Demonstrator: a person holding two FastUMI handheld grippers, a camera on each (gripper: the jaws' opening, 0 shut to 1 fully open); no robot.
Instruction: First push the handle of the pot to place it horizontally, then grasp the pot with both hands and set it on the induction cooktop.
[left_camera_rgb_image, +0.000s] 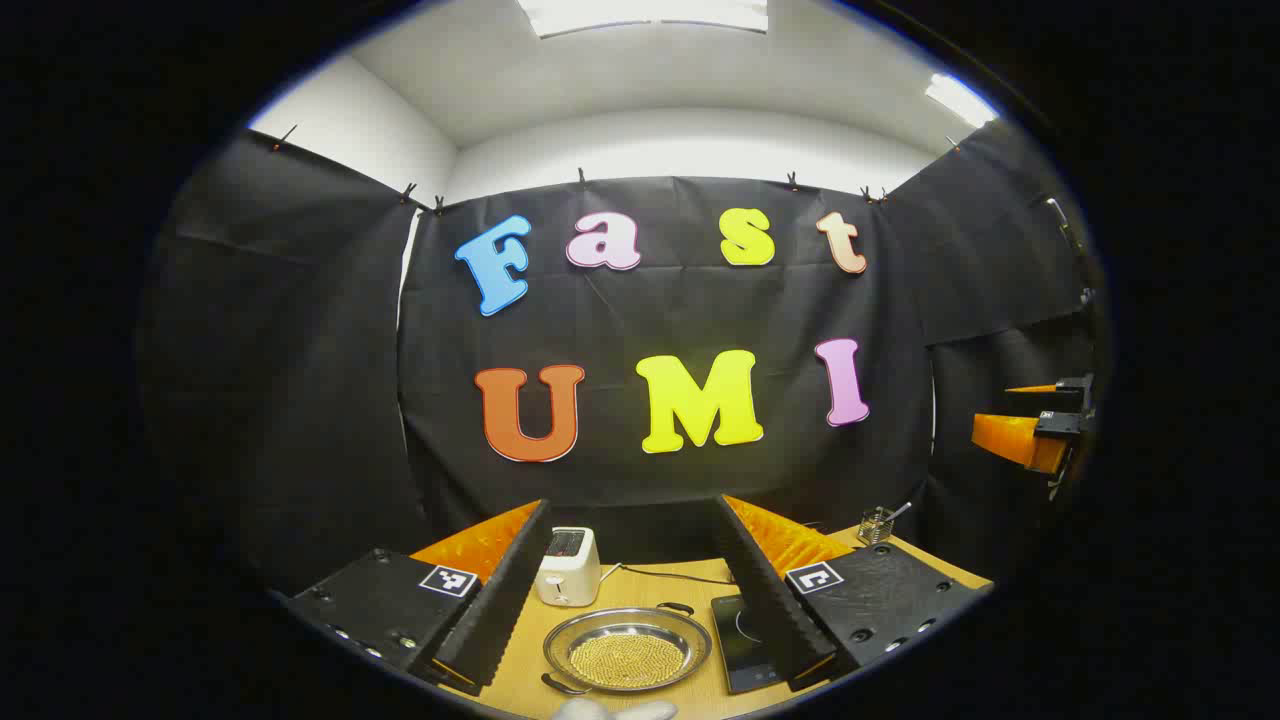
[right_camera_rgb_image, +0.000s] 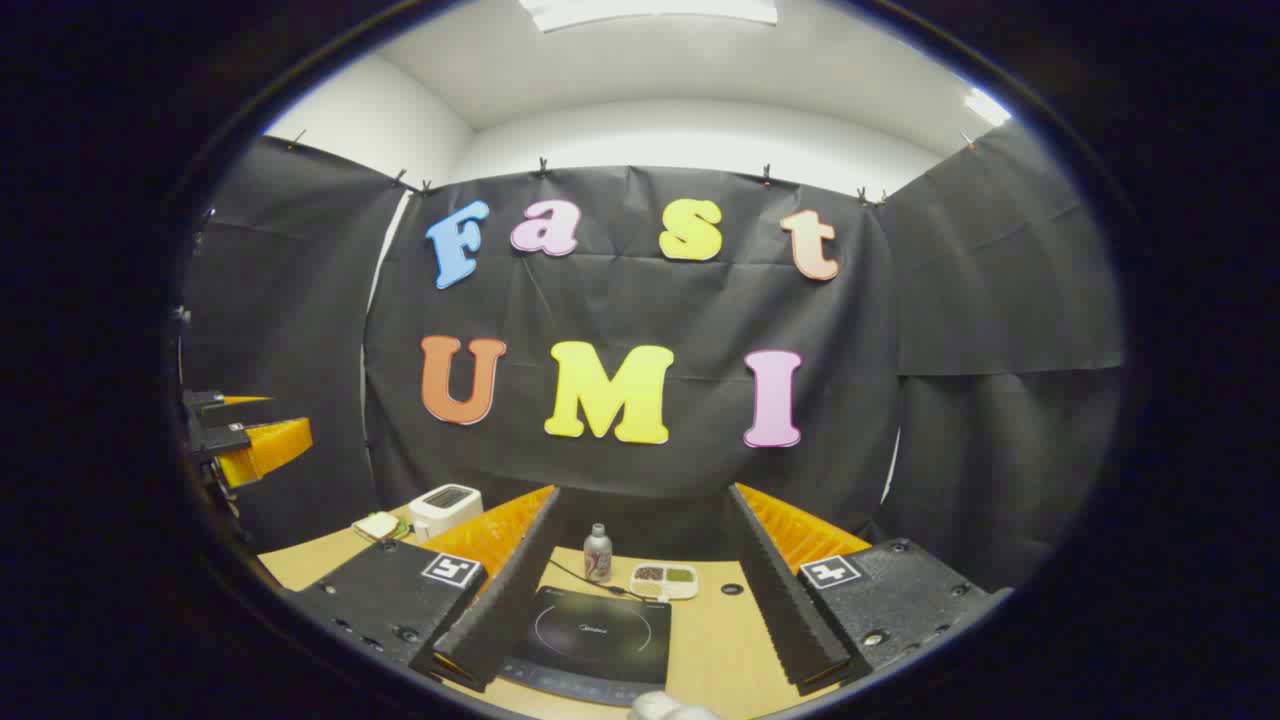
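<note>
Your left gripper (left_camera_rgb_image: 628, 600) and right gripper (right_camera_rgb_image: 640, 610) both hover above the table (left_camera_rgb_image: 520, 670), fingers spread wide and empty. The pot (left_camera_rgb_image: 627, 650) sits on the table between the left fingers, just beside the induction cooktop (right_camera_rgb_image: 595, 630), which lies framed between the right fingers. This staging probably sets each hand over its own target, leaving the pot handle (left_camera_rgb_image: 675, 607) free to push.

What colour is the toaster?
White, the toaster shows best in the left gripper view.
</note>
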